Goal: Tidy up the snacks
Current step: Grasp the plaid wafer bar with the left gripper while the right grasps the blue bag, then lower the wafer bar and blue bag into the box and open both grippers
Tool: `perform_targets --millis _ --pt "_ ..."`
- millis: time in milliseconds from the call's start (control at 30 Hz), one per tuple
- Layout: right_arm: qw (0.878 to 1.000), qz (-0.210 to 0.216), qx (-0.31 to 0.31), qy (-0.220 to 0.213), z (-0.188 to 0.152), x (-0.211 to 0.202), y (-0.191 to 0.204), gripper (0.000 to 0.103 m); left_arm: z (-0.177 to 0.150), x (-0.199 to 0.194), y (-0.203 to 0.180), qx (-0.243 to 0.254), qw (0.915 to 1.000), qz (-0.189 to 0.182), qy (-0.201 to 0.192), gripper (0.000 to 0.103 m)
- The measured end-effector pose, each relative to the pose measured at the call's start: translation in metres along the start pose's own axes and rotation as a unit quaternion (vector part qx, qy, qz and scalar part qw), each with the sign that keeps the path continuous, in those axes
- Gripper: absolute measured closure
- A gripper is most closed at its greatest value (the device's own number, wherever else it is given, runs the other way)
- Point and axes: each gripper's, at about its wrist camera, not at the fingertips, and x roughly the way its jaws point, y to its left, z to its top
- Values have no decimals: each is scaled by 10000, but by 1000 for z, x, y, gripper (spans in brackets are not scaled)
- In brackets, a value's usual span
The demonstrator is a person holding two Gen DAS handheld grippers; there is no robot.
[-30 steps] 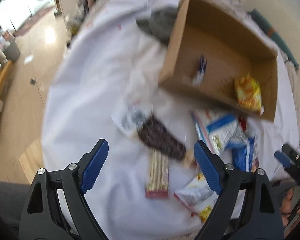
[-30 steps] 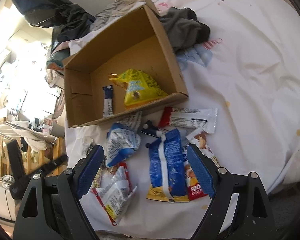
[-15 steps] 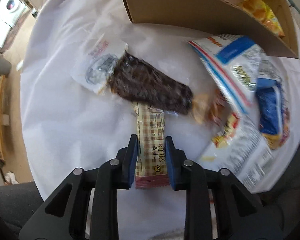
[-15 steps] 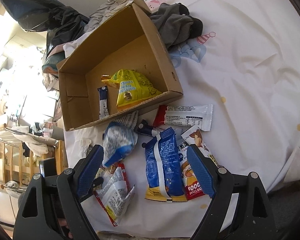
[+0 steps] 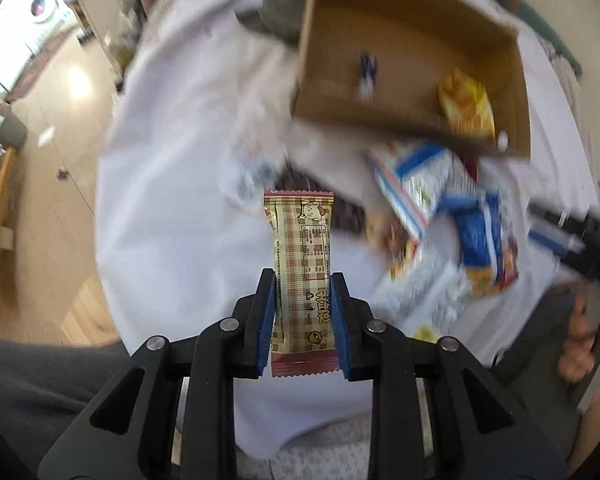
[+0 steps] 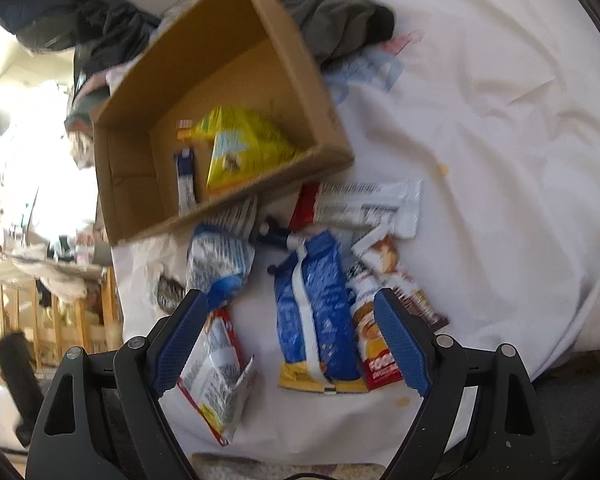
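Box (image 6: 220, 80) holding two snacks (image 6: 240, 148)

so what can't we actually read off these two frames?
- Left wrist view: loose packets behind the held plaid snack bar are motion-blurred; labels unreadable.
- Left wrist view: right tongs smeared and cut by the right edge.
- Right wrist view: small blue bar in the cardboard box too blurred to identify.
- Right wrist view: snack bar and left tongs out of frame.

Motion blur smears the loose snack packets (image 5: 440, 216) and cardboard box (image 5: 404, 60).
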Motion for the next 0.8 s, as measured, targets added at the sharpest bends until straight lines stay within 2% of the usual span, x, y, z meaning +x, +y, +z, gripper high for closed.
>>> perform_targets --millis 67,133,233,400,433,500,533,600,633,700,800 --pt "9994 -196 -178 224 -2 12 6 17 11 -4 -1 -69 9998 -8 -203 81" --pt "9972 -506 -386 392 -4 25 12 26 21 -4 4 -120 9995 -66 -284 81" --pt "9916 -893 -661 659 -8 45 20 30 28 6 -2 -134 9989 -58 -452 81" --pt "9785 -1420 -1278 779 -16 67 38 31 24 16 -1 -132 9983 -73 -570 80" --pt "9764 -1426 -1381 854 -19 73 42 31 24 17 0 -193 9983 -119 -535 81" --pt "9728 -1517 -1398 1051 -22 84 42 44 24 17 3 -302 9980 -217 -513 80" --pt "9714 -1580 -1440 1035 -23 86 43 46 24 15 3 -320 9978 -220 -547 80" --pt "9704 -1588 -1557 937 -22 82 47 62 25 12 5 -370 9972 -234 -608 80" --pt "9728 -1513 -1513 881 -21 78 46 66 25 11 6 -397 9970 -261 -614 80" --pt "9763 -1426 -1406 816 -19 70 41 72 25 11 7 -431 9968 -294 -606 80" --pt "9852 -1005 -1165 753 -18 55 34 73 25 12 7 -444 9968 -305 -595 80"
